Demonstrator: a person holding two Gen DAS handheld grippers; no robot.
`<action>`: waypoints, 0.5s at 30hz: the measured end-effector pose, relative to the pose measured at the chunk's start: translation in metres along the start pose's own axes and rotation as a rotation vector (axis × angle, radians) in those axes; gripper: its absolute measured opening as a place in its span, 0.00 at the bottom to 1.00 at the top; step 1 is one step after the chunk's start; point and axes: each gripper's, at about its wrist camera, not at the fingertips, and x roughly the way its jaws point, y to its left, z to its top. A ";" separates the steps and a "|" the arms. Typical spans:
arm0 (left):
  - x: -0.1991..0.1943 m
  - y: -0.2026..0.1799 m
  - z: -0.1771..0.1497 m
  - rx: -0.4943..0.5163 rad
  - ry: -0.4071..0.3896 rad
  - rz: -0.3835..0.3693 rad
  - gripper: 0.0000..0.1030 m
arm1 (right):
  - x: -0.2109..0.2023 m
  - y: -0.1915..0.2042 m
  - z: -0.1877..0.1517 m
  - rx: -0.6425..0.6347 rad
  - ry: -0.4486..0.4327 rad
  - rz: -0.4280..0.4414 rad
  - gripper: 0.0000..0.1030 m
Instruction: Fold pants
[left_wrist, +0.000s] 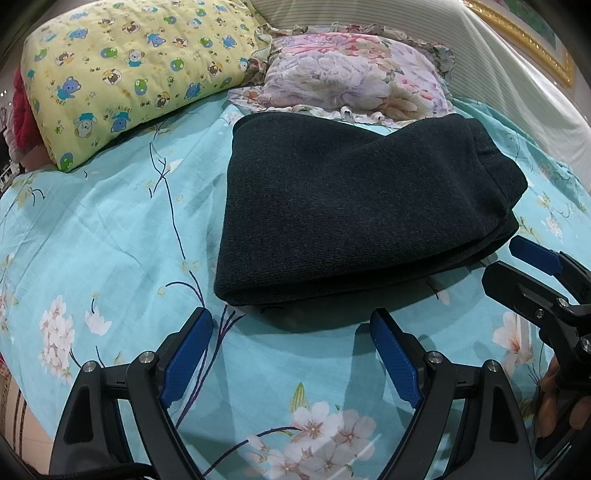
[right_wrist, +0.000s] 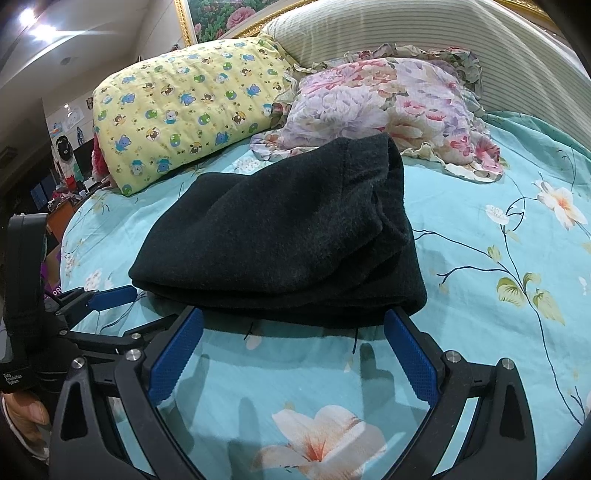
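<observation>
Dark pants (left_wrist: 354, 206) folded into a thick stack, lying on the bed's turquoise floral sheet (left_wrist: 110, 229), just in front of the floral pillow (left_wrist: 354, 74).

Left tool (left_wrist: 291, 354): blue pads spread wide, empty, hovering over the sheet just short of the stack's near folded edge; no contact with the cloth visible.

Right tool (right_wrist: 295, 343): spread wide, empty, fingertips right at the stack's near edge; contact with the cloth impossible to judge.

Left wrist view only: smooth folded side of the stack, ribbed weave plain to see; right tool entering at the frame's right edge beside the stack's near right corner; fingers of a hand (left_wrist: 561, 406) behind it; gilt picture frame (left_wrist: 524, 40) at upper right.

Right wrist view only: layered open ends of the stack along its right side, several plies bunched and uneven; left tool low at the left edge, one blue pad near the stack's left corner; a room with furniture beyond the bed at far left, too small to identify.

Both views: yellow bear-print pillow (right_wrist: 184, 110) left of the floral one, striped headboard (right_wrist: 406, 33) behind.
</observation>
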 end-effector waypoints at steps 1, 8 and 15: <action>0.000 0.000 0.000 0.000 0.000 0.000 0.85 | 0.000 0.000 0.000 0.000 0.001 0.001 0.95; -0.002 0.000 0.002 0.003 -0.010 0.004 0.85 | -0.001 0.001 0.000 -0.004 -0.005 0.002 0.95; -0.008 -0.001 0.003 0.005 -0.025 0.016 0.86 | -0.007 -0.001 0.004 0.000 -0.021 0.000 0.96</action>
